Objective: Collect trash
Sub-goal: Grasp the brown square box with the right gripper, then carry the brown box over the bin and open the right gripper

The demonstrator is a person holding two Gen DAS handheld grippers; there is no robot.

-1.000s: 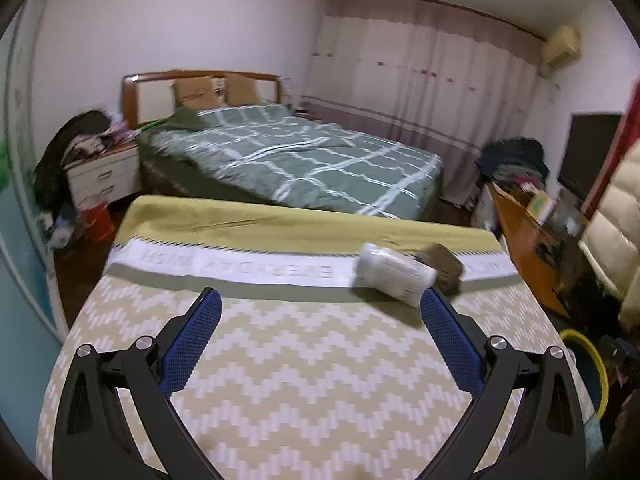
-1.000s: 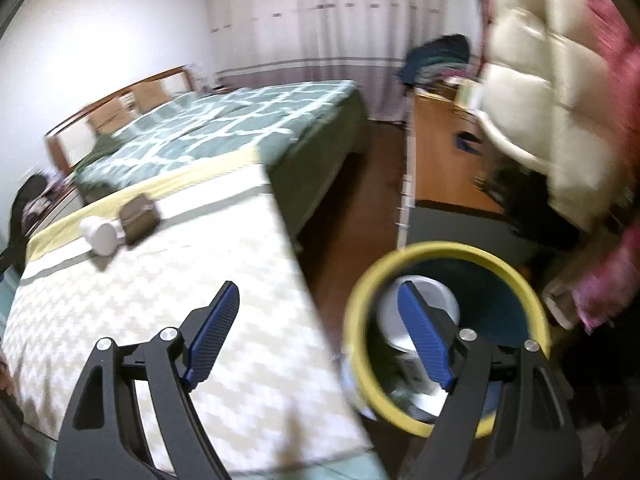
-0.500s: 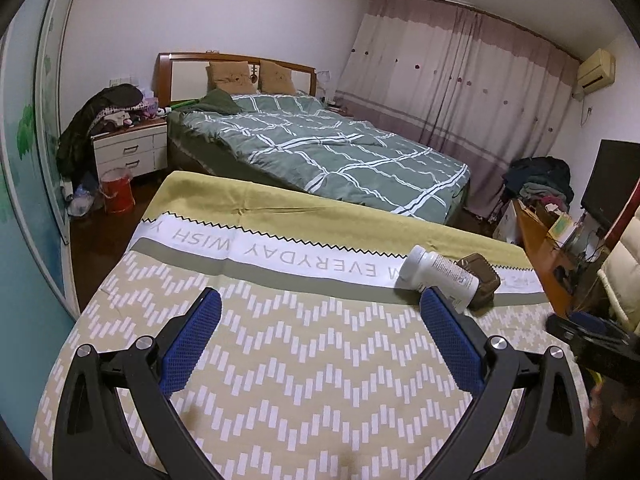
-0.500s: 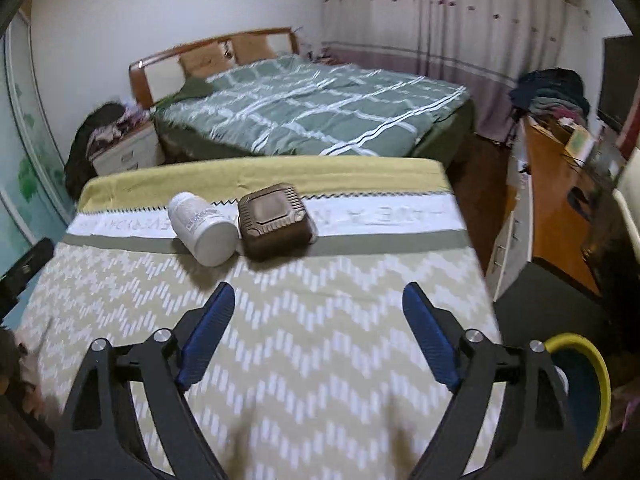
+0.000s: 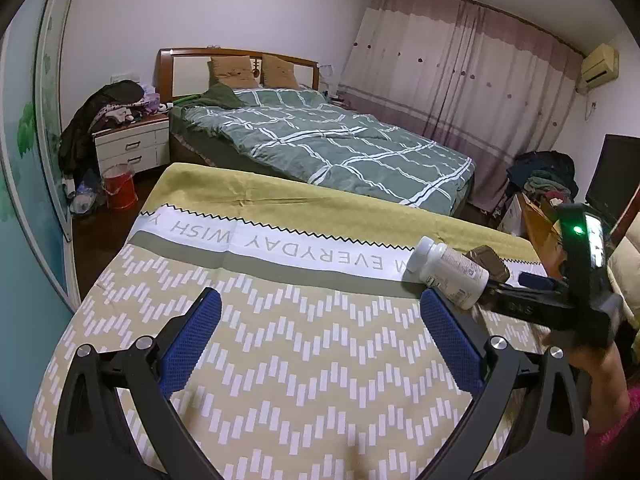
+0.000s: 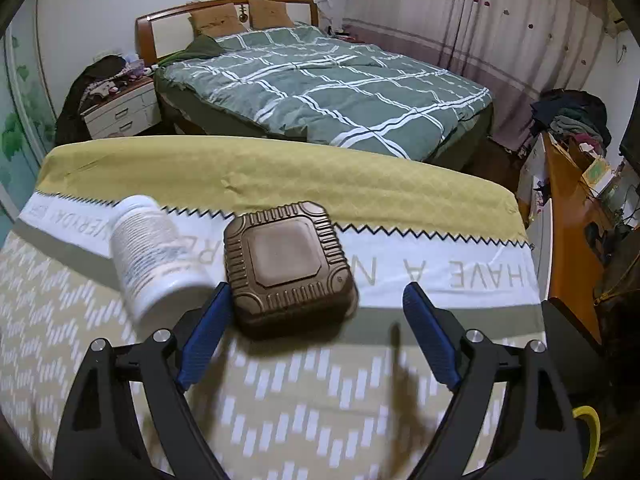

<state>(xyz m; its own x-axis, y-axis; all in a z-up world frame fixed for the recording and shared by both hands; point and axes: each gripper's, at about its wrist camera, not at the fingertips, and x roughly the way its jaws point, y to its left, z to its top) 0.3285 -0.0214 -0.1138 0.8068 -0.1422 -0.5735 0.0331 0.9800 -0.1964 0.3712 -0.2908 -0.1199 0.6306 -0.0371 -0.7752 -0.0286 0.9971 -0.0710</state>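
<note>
Now that the right gripper (image 6: pixel 316 330) has swung over from the bin (image 6: pixel 588 440), its empty, wide-open jaws frame the box (image 6: pixel 290 268), bottle (image 6: pixel 154 248) just left; the left gripper (image 5: pixel 320 340) hangs open, empty.

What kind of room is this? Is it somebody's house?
Most likely a bedroom in a home. There is a big bed with a green checked quilt, a white nightstand piled with clothes, and long curtains across the far wall.

Left gripper (image 5: pixel 320 340) and right gripper (image 6: pixel 316 336): black forked frames, silver screws behind textured blue fingers (image 6: pixel 204 340); magenta sleeve (image 5: pixel 616 436).
</note>
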